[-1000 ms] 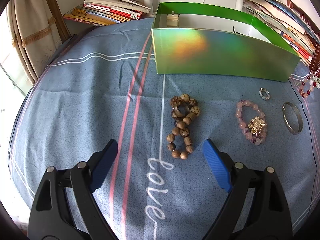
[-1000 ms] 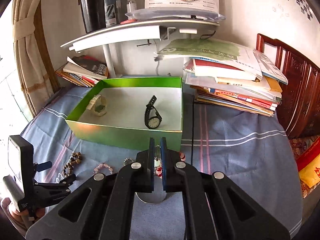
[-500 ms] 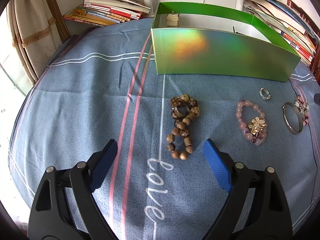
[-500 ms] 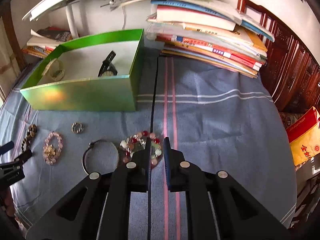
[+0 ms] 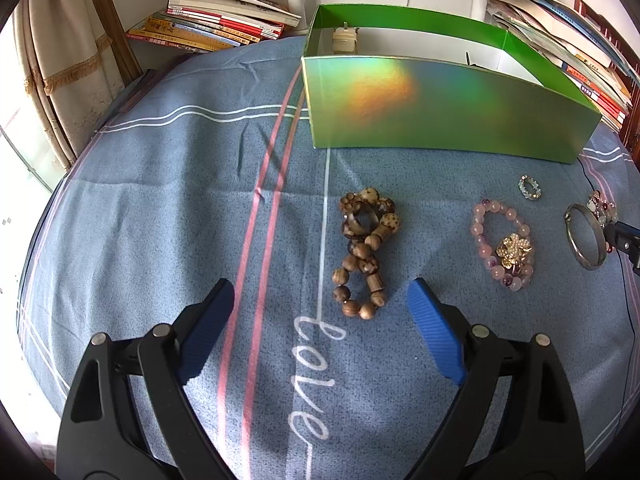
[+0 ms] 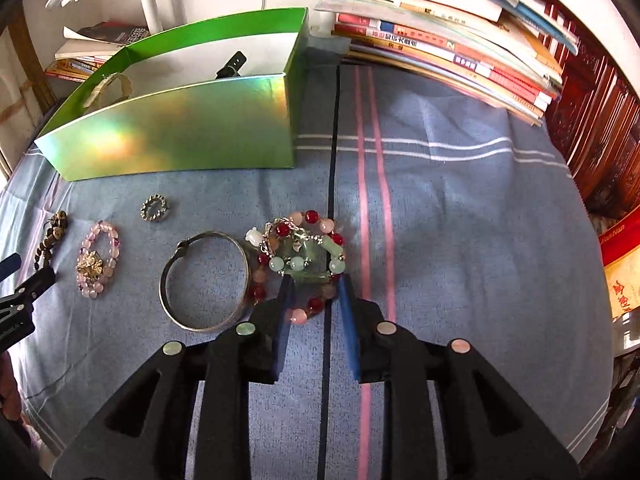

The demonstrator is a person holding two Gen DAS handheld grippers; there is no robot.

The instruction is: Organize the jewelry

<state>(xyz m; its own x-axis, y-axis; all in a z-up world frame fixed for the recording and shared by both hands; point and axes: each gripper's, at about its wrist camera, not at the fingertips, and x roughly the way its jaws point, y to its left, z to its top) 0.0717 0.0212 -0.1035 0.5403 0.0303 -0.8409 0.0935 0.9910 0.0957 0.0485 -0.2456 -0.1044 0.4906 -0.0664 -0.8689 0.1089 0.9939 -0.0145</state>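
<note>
Jewelry lies on a blue cloth in front of a green box (image 5: 440,112). My left gripper (image 5: 320,312) is open and empty, just short of a brown wooden bead bracelet (image 5: 364,252). A pink bead bracelet with a gold flower (image 5: 506,244), a small ring (image 5: 530,187) and a silver bangle (image 5: 584,236) lie to its right. My right gripper (image 6: 314,292) is open, its blue pads either side of a heap of red, pink and green bead bracelets (image 6: 300,256). The bangle (image 6: 204,280) lies left of that heap. Two watches (image 6: 232,66) lie in the box (image 6: 180,132).
Stacks of books (image 6: 440,40) stand behind and right of the box, more books (image 5: 216,24) at the far left. A dark wooden chair (image 6: 592,128) is at the right. A black cable (image 6: 332,168) runs across the cloth. A curtain (image 5: 52,60) hangs at the left.
My right gripper dropped from above the box down to the cloth and opened around the mixed bead heap. My left gripper has stayed put, open.
</note>
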